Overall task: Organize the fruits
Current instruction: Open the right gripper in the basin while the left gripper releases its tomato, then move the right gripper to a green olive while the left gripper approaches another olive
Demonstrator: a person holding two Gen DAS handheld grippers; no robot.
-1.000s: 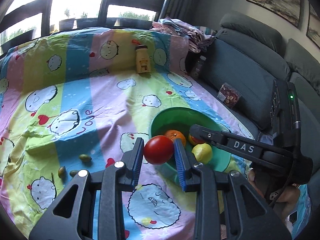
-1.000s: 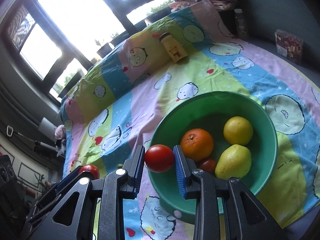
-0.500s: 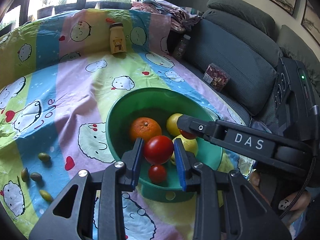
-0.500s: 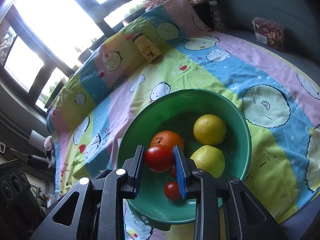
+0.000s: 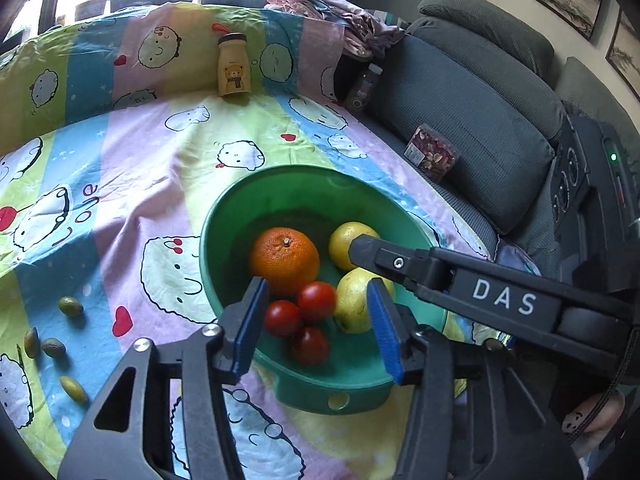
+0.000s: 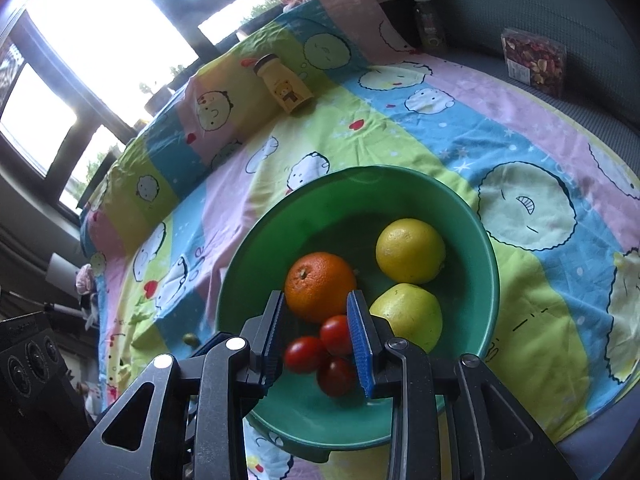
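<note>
Tomatoes lie loose inside the green bowl's near rim, left gripper just spread wide, right gripper narrow, both empty.

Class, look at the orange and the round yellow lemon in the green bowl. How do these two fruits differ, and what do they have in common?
The orange is deep orange; the lemon is pale yellow. The orange lies nearer the tomatoes, with its stem end showing on top; the lemon lies farther back, next to the yellow pear. Both are round, of similar size, and rest loose inside the bowl.
</note>
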